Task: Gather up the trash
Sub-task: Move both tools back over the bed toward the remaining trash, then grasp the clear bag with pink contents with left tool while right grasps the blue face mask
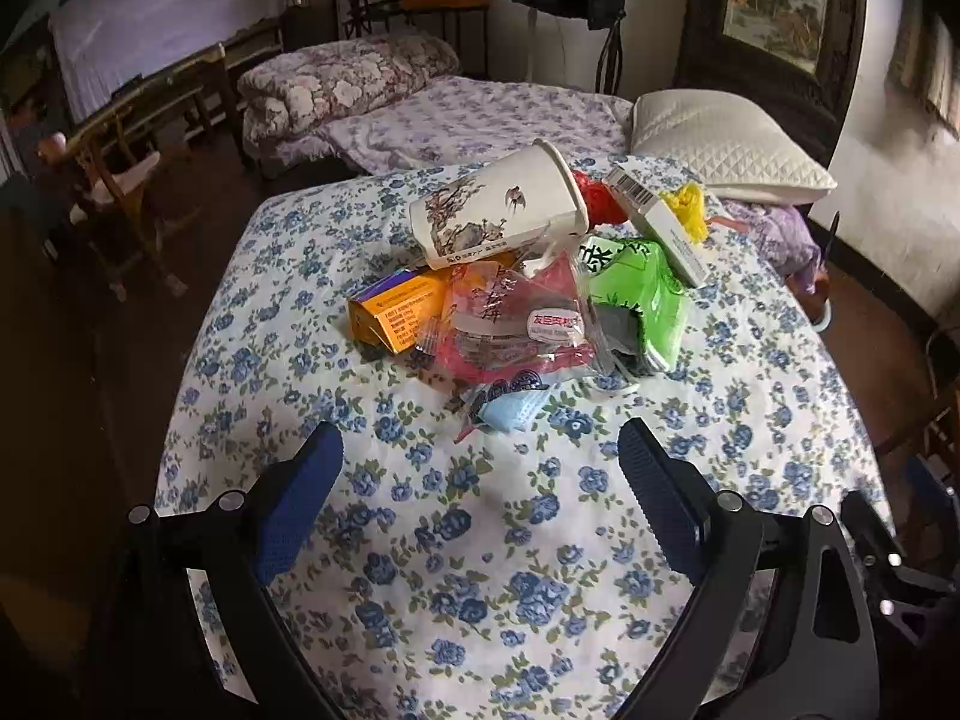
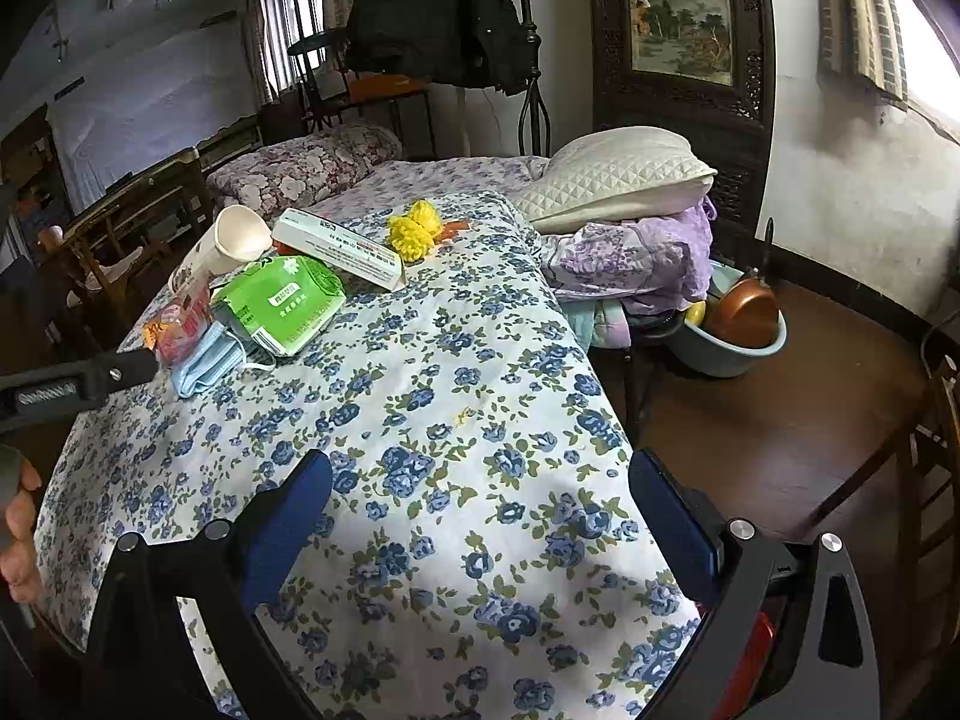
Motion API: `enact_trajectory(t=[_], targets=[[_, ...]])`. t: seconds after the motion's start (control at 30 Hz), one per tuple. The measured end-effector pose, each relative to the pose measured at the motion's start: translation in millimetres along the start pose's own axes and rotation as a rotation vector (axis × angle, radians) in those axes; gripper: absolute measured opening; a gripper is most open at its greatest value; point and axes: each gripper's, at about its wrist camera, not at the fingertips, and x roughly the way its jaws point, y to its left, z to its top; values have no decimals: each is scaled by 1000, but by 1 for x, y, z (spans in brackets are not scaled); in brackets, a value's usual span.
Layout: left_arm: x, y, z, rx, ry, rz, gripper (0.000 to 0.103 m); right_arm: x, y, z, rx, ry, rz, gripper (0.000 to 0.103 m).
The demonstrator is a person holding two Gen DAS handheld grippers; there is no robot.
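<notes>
We have picked up nothing yet. Both our left hand-held gripper [image 1: 480,468] and right hand-held gripper [image 2: 480,498] are wide and empty. The trash pile, with the paper cup [image 1: 498,207] on top, sits at twelve o'clock on the flowered bed cover [image 1: 480,540].

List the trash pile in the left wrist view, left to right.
orange box → red snack wrapper → green tissue pack → yellow mesh ball. Paper cup, white carton and blue face mask overlap these, so they are left out.
</notes>
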Motion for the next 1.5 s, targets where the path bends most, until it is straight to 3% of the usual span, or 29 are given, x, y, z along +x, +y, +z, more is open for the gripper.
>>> enact_trajectory(t=[0.2,0.4,0.73,0.83,0.97,1.1,1.27,1.5], targets=[[9,3,14,-28,-46,-6,90,2,3,1,-11,7,30,97],[17,-8,21,-36,-18,-66,90,4,5,2,-13,19,52,97],[40,-8,27,-61,-25,-22,90,7,10,1,-16,36,70,97],[59,-6,29,-65,24,-9,87,10,16,-1,-54,44,57,97],[57,3,33,-113,24,-67,71,14,15,-2,-58,53,43,97],[50,20,29,-171,25,-115,68,15,13,-2,-47,57,41,97],[29,50,23,-268,30,-196,45,16,12,-2,-54,63,15,97],[-12,58,13,-242,-24,-196,39,10,10,-4,-48,54,-9,97]])
